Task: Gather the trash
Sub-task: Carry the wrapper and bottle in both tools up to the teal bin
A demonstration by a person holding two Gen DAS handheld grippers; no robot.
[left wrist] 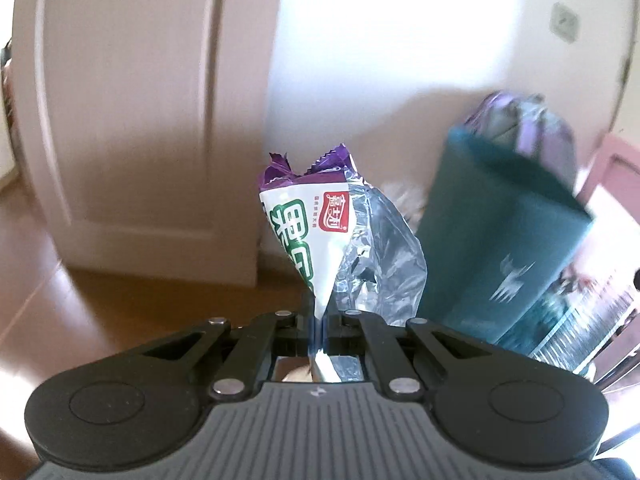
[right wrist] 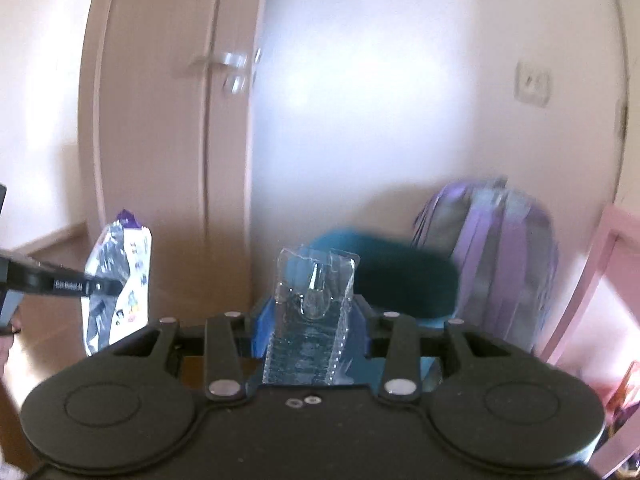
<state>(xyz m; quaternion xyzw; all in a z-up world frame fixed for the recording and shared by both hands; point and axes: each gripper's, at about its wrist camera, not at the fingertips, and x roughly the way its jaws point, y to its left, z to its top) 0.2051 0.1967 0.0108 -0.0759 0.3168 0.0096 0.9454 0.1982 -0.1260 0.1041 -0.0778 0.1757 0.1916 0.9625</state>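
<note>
Up close in the left wrist view: left gripper (left wrist: pixel 319 320) clamped on the lower tip of a crumpled snack wrapper (left wrist: pixel 316 232), white and purple outside with green characters, silver foil inside, standing up from between the closed jaws. Just right of it, blurred, a teal bag (left wrist: pixel 500 248) with a pale logo, and behind that a purple backpack (left wrist: pixel 532 128). Beyond, wooden floor (left wrist: pixel 80 304), a white door (left wrist: pixel 132 120) and a wall socket (left wrist: pixel 564 22).

Only in the right wrist view: right gripper (right wrist: pixel 310 320) closed on a clear plastic blister tray (right wrist: pixel 310 320), held upright between blue pads (right wrist: pixel 262 328), its top edge rising above the jaws. Seen from the side here, the left gripper (right wrist: pixel 104 287) reaching in from the left edge, pinching the same snack wrapper (right wrist: pixel 116 276), foil side showing. Teal bag (right wrist: pixel 404 272) behind the tray, purple backpack (right wrist: pixel 496 256) against the wall, pink furniture (right wrist: pixel 592 280) at far right, door handle (right wrist: pixel 224 60) higher up.
</note>
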